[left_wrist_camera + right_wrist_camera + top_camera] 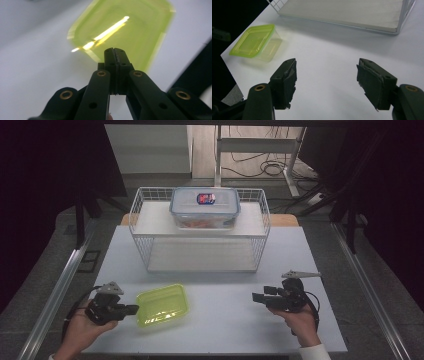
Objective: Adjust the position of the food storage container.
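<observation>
The green box [163, 305] sits at the table's [230, 320] 7 o'clock, just beside the left gripper [131, 309], whose jaws are pressed together, empty. The right gripper [256, 297] gapes wide, holding nothing. The box looks light, thin, slippery plastic; pinching its rim seems best.

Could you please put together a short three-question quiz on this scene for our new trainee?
1. True or false: the left gripper has its jaws pressed together.
2. Where does the clear blue-lidded box stand? A) on the wire rack's upper shelf B) on the table C) in a gripper
3. Fill in: the container beside the left gripper has a ____ lid.

Key
1. True; no gap shows between them in the left gripper view, while the right gripper is spread wide.
2. A
3. Yellow-green
</observation>
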`<state>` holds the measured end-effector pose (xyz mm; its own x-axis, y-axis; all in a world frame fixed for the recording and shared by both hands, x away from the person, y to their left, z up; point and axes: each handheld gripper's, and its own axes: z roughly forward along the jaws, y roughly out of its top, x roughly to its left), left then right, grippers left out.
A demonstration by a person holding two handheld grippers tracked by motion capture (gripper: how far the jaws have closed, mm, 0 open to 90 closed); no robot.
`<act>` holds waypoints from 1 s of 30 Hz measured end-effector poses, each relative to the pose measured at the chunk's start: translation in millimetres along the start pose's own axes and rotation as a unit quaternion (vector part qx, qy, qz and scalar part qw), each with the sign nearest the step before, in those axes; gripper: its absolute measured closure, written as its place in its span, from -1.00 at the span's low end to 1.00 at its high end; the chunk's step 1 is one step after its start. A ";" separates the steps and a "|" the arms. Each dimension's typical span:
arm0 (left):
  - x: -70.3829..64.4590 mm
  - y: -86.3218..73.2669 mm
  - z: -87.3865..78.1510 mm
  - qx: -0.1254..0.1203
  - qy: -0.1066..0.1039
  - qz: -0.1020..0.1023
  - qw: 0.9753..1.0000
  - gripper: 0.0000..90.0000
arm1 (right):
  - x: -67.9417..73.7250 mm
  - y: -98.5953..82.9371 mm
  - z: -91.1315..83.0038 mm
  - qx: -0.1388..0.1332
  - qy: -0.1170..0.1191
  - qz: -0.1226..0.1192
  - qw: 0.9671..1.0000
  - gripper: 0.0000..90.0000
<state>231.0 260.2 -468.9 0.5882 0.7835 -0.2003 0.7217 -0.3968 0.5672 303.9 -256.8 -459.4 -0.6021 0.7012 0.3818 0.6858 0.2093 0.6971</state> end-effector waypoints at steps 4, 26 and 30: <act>16.3 -6.1 3.9 0.014 0.027 -0.025 0.999 1.00 | -0.5 -0.1 -0.3 0.001 0.000 0.002 1.000 -0.28; 16.1 24.3 53.4 0.057 0.018 -0.017 0.998 1.00 | -5.7 -0.8 -2.8 -0.001 -0.007 0.006 1.000 -0.28; 8.6 35.2 62.6 0.057 0.009 -0.008 0.998 1.00 | -6.0 -0.8 -2.6 0.001 -0.008 0.006 1.000 -0.28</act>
<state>284.3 223.0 -500.7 0.5704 0.7981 -0.1940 0.7684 -0.4351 0.4693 305.9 -263.0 -460.7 -0.5877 0.7144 0.3799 0.6934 0.2029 0.6914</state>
